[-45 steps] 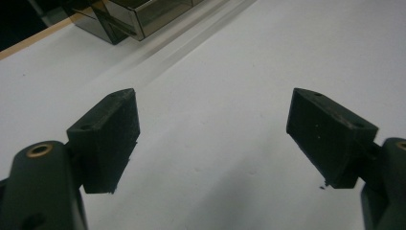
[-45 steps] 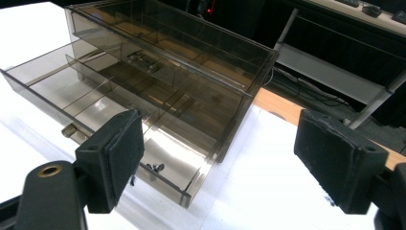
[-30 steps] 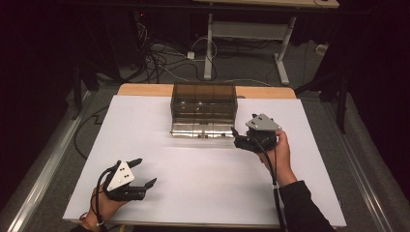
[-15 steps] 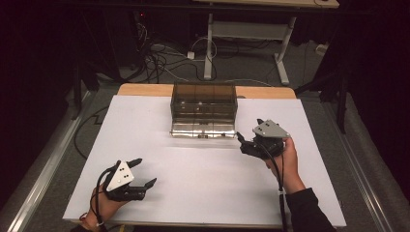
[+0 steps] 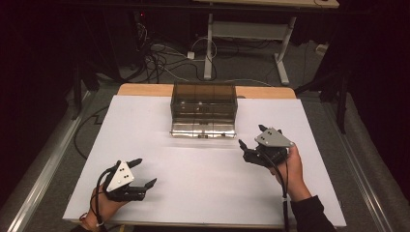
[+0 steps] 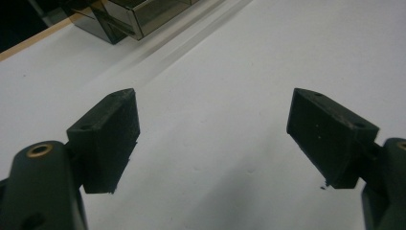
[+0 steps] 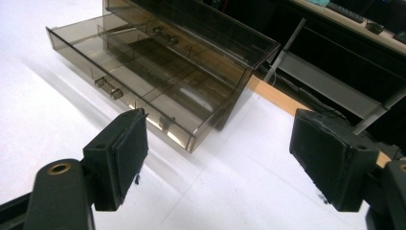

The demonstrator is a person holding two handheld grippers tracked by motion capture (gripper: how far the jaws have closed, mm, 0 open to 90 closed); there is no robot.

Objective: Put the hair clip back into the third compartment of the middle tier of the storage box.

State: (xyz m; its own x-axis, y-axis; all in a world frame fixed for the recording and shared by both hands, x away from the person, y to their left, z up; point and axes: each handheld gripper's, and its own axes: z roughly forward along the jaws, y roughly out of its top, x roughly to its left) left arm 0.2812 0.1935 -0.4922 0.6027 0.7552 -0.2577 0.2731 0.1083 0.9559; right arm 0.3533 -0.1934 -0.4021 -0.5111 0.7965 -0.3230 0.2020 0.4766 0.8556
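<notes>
Smoked-plastic drawer box [image 5: 203, 110] at far middle of white table [image 5: 203, 193], bottom drawer [image 7: 129, 81] pulled out; right gripper [image 5: 252, 142] just beside it, fingers apart; left gripper [image 5: 142, 172] well apart, fingers apart.

Bright white table [image 5: 203, 193], dark surroundings, soft shadows, slightly grainy, near tool parts blurred
</notes>
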